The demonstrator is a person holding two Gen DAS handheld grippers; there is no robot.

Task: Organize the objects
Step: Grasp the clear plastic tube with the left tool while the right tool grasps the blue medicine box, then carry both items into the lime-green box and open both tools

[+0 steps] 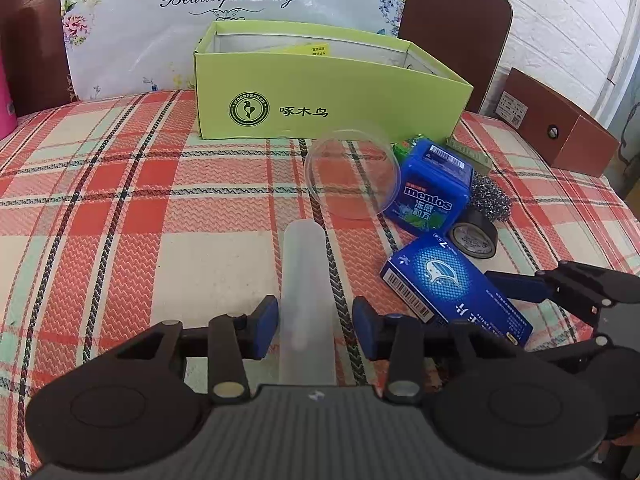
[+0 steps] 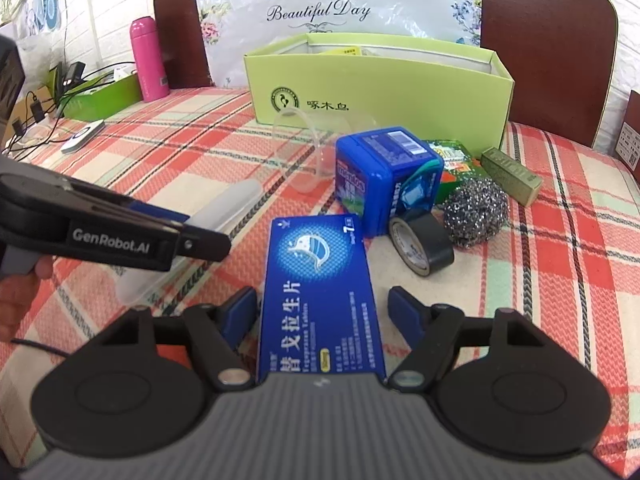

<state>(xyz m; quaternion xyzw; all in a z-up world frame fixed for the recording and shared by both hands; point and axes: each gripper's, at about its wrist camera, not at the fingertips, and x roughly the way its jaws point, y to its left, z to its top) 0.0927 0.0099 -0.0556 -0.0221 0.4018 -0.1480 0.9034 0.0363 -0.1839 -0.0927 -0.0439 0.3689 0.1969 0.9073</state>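
White brick wall (image 2: 104, 20), brown chairs (image 2: 548, 40)

blue tablet box (image 2: 320, 280) flat, frosted case (image 1: 306, 300) flat

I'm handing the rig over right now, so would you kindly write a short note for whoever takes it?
Left gripper: open, straddling the frosted plastic case.
Right gripper: open, straddling the blue tablet box.
Both things lie on the cloth, not lifted.
The Mentos box, tape roll, steel scourer and clear cup sit before the green box.
Left: all of them still outside it.
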